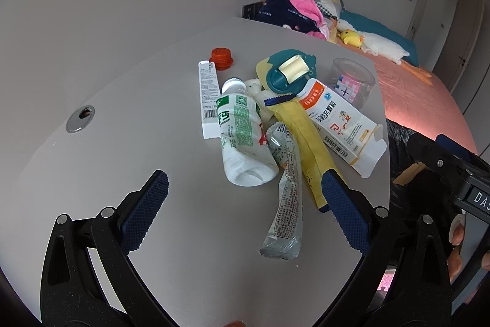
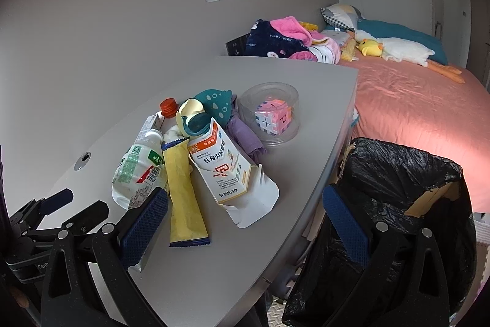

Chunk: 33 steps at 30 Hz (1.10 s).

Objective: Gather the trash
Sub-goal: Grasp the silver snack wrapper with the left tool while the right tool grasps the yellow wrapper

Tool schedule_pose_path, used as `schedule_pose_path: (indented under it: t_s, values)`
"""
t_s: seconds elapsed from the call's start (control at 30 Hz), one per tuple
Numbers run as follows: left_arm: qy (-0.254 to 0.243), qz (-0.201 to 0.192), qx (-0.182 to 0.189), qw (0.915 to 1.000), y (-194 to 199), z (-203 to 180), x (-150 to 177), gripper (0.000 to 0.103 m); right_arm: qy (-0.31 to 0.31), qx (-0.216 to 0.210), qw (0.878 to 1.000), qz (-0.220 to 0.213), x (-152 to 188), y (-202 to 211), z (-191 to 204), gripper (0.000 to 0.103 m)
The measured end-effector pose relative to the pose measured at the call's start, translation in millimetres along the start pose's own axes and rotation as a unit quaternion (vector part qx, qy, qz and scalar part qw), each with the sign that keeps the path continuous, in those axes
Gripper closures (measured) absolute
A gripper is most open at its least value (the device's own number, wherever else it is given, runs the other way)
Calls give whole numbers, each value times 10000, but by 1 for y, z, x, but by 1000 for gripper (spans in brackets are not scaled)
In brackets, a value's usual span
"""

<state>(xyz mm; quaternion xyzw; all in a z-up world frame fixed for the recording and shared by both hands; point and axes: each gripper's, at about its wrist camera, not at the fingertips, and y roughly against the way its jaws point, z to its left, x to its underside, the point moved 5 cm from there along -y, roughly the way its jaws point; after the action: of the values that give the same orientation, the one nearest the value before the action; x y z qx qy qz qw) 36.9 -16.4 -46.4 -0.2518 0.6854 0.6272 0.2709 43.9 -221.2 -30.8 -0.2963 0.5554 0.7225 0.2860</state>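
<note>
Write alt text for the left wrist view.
Open left gripper hovers over a grey table above a silver foil wrapper, beside a crushed white plastic bottle, yellow sachet and torn white medicine box.

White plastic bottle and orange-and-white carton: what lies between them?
In the left wrist view, between the bottle and the carton lie a yellow sachet and a clear printed wrapper.
</note>
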Motion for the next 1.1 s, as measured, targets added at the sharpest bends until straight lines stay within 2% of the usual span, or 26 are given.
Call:
schedule_pose_path:
  t_s: [0.23,0.3,0.37,0.47,0.7,0.87,1.0,1.1]
  values:
    - [-328,60,9,9994,-14,-15,4,6,-154,-81,9998,-21,0,-3,-6,3]
    - [-349,163,40,9993,-20,-17,7,12,-175,-73,9998,-19,-1,-5,-7,3]
    - [-343,311,58,9989,-26,-17,10,31,-172,-110,9998,-40,0,-6,-8,3]
    - [-379,508,119,9979,-35,-19,16,46,-142,-108,9998,-43,0,-7,-7,3]
    - [-544,562,214,9967,-37,-28,24,50,-76,-139,9999,3,3,-12,-3,3]
    - [-509,630,362,9961,-42,-29,27,80,-56,-149,9999,-10,4,-12,-2,3]
    - [-565,551,466,9958,-38,-33,26,85,-57,-184,9998,-8,4,-13,-1,3]
    - [-625,358,532,9960,-29,-37,21,85,-15,-201,9998,-22,3,-13,1,3]
